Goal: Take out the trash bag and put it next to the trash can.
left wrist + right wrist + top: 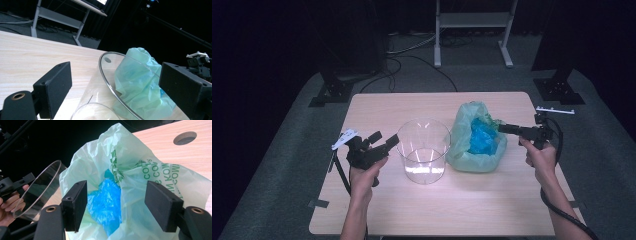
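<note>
I'm easing my spread right gripper into the green bag at three o'clock of the clear cylinder, aiming low for the blue bag, while my left gripper, jaws spread, is bracketing the cylinder's rim.

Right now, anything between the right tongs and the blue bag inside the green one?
Nothing visible. The right tongs stand open at the green bag's mouth, and the blue bag lies exposed straight ahead between the jaws. The clear container sits off to the side, by the left tongs.

left hand-held gripper beside clear container | right hand-held gripper at green bag
</note>
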The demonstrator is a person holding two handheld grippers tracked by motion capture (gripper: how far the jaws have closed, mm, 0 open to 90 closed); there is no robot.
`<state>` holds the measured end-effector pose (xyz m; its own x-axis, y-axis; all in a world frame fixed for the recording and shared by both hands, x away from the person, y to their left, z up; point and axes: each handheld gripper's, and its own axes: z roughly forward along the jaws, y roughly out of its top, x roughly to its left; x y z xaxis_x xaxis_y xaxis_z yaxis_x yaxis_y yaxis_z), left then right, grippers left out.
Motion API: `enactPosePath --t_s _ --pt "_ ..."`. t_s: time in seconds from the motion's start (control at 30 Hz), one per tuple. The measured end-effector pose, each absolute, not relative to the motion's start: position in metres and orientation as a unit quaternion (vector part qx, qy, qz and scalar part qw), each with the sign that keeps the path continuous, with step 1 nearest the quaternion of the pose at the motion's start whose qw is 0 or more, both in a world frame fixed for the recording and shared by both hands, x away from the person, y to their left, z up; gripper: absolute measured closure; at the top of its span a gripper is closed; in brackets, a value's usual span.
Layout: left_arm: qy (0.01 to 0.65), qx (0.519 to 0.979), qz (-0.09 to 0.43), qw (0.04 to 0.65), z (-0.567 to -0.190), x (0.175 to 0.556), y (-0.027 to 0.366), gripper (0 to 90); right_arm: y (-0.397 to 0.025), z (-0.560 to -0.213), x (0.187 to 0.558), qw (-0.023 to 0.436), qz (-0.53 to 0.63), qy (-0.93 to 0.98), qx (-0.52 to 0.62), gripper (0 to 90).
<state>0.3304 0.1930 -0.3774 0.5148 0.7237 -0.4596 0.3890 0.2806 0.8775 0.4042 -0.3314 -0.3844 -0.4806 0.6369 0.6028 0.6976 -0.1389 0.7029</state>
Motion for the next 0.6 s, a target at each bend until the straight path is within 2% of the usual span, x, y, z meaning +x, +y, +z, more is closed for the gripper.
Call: enactPosePath --t_s 0.6 --pt "0.475 0.588 0.130 0.641 -0.378 0.330 0.193 10.2 -0.348 -0.403 0.383 0.025 -0.558 -0.653 -0.511 34.0"
